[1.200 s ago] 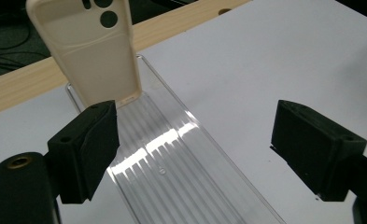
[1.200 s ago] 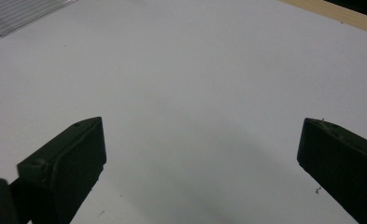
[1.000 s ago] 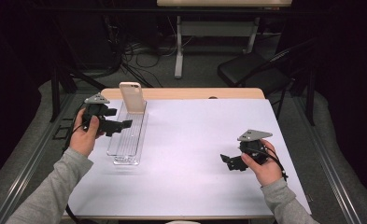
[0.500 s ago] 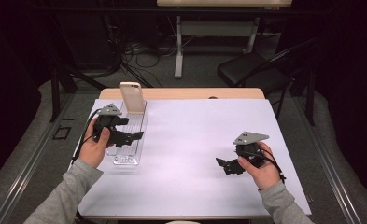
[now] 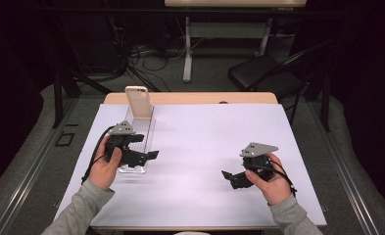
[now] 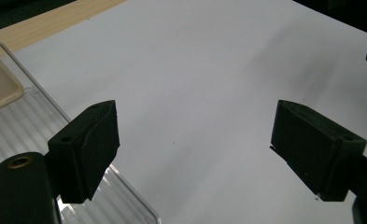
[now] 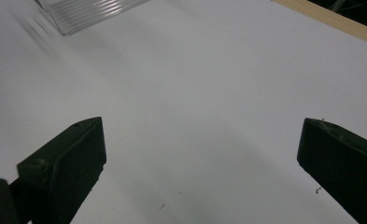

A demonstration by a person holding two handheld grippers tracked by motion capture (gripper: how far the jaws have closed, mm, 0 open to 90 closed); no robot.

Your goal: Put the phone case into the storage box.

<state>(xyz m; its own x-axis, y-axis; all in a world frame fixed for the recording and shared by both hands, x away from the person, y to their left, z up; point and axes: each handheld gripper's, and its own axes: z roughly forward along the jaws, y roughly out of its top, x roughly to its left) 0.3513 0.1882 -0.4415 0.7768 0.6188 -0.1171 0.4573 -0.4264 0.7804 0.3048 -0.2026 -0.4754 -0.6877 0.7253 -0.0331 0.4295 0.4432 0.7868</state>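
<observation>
Hovering left gripper over tray (jaws apart)

White-topped table, clear ridged rack

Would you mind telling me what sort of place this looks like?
Probably a lab or recording workspace: a white-covered wooden table, tangled black floor cables, and a handheld black left claw.

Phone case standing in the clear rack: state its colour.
The phone case is pale beige, clearest in the high view.
</observation>
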